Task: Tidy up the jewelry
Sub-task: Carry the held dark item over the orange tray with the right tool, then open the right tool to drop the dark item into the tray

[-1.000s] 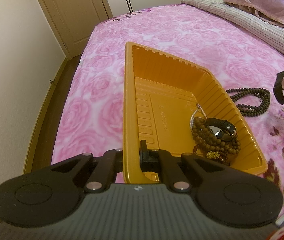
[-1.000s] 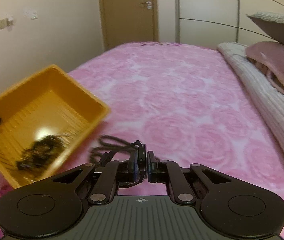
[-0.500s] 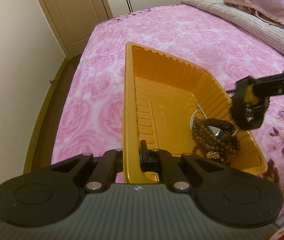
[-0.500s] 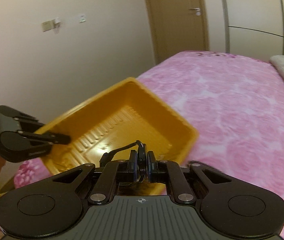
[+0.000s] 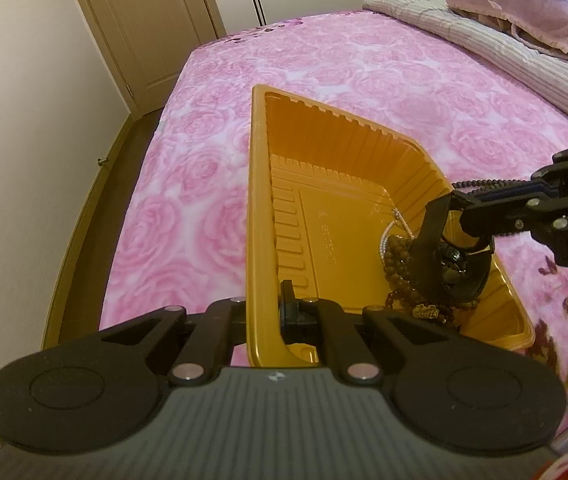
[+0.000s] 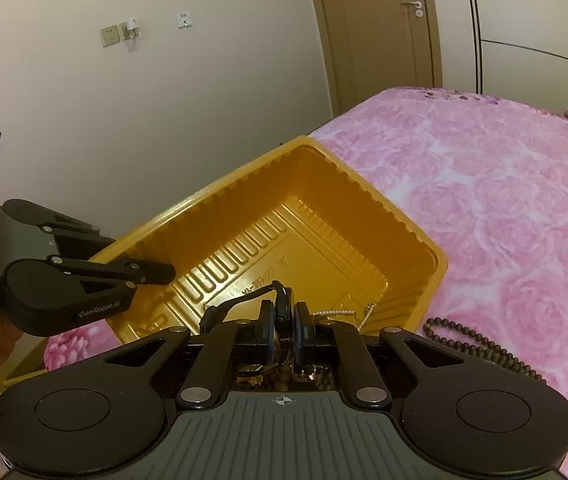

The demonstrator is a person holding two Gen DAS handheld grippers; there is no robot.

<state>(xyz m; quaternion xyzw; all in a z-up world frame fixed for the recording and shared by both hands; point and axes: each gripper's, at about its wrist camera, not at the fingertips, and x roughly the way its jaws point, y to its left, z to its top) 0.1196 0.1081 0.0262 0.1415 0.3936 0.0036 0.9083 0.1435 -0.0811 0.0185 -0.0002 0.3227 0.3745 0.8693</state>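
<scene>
The right claw (image 5: pixel 470 236) is clamped on a black watch strap (image 5: pixel 430 248) and hangs over the near right corner of the orange tray (image 5: pixel 259 200). To do this well, lower it onto the brown beads (image 5: pixel 398 256) there, then let go. The left claw (image 5: pixel 279 312) is pinched on the tray's near wall, reaching in level. A dark bead necklace (image 6: pixel 480 344) lies on the bed (image 5: pixel 211 184), just right of the tray.
</scene>
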